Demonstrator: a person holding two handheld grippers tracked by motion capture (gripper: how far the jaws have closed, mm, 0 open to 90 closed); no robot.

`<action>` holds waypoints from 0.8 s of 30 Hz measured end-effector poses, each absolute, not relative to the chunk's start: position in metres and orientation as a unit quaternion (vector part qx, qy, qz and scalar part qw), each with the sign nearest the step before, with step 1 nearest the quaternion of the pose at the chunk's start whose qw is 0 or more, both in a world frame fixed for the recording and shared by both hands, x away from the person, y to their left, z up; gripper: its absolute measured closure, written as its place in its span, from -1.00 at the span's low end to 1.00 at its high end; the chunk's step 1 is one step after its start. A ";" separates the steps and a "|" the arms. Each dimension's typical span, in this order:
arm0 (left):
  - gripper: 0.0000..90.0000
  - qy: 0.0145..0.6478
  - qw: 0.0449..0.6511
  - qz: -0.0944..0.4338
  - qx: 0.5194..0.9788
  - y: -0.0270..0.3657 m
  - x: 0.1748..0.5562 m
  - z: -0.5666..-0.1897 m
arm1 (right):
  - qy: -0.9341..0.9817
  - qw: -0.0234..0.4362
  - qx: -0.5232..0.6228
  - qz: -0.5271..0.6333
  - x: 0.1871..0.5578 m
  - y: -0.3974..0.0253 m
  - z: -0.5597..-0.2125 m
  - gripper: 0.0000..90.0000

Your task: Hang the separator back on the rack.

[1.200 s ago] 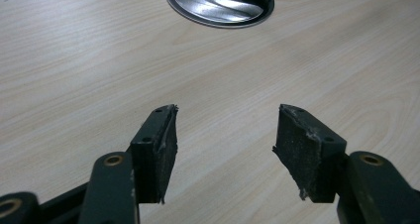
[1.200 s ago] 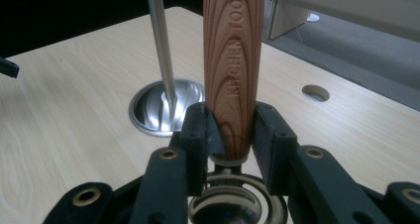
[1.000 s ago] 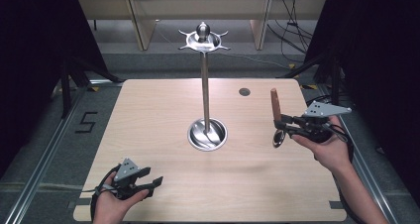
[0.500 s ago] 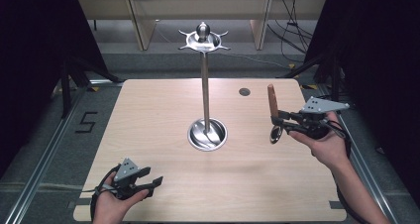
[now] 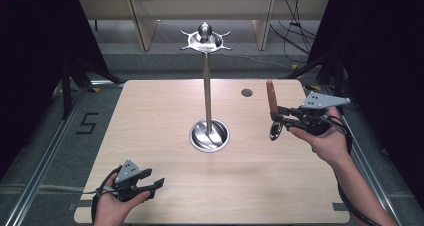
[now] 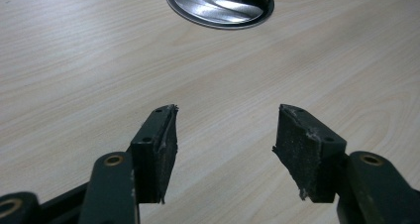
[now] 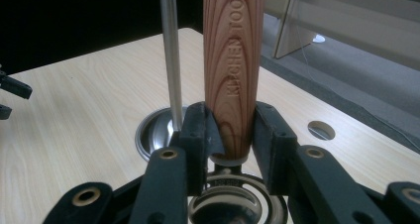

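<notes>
A kitchen tool with a brown wooden handle stands upright in my right gripper, which is shut on the handle's lower end above the right side of the table. In the right gripper view the handle reads "KITCHEN TOOL" and sits between the jaws of the right gripper; its round metal head hangs below. A metal stand with a round base and a hooked top rises at the table's centre. My left gripper rests open at the front left, its pads holding nothing.
The wooden table has a small round hole near its back right. The stand's base lies ahead of the left gripper. Dark curtains flank both sides; a floor with cables and shelving lies beyond the far edge.
My right gripper has carried the upright tool slightly left and farther back, toward the stand. The left gripper has stayed where it was.
</notes>
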State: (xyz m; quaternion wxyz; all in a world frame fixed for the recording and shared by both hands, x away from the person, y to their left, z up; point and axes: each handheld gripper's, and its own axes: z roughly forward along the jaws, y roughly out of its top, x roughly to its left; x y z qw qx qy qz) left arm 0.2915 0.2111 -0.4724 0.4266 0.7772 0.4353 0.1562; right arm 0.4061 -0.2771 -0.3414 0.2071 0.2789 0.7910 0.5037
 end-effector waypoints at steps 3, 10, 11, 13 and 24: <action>-0.10 0.435 0.427 0.156 0.777 0.211 0.291 -0.472 | 0.788 0.210 0.279 0.506 0.407 -0.275 -0.340 0.55; -0.10 0.435 0.427 0.156 0.777 0.211 0.291 -0.473 | 0.789 0.207 0.278 0.507 0.407 -0.271 -0.337 0.55; -0.10 0.435 0.427 0.156 0.777 0.211 0.291 -0.473 | 0.788 0.210 0.277 0.508 0.407 -0.270 -0.336 0.55; -0.10 0.435 0.427 0.156 0.777 0.211 0.291 -0.472 | 0.791 0.208 0.275 0.505 0.407 -0.269 -0.335 0.55; -0.10 0.435 0.427 0.156 0.777 0.211 0.291 -0.472 | 0.789 0.212 0.269 0.510 0.410 -0.263 -0.331 0.55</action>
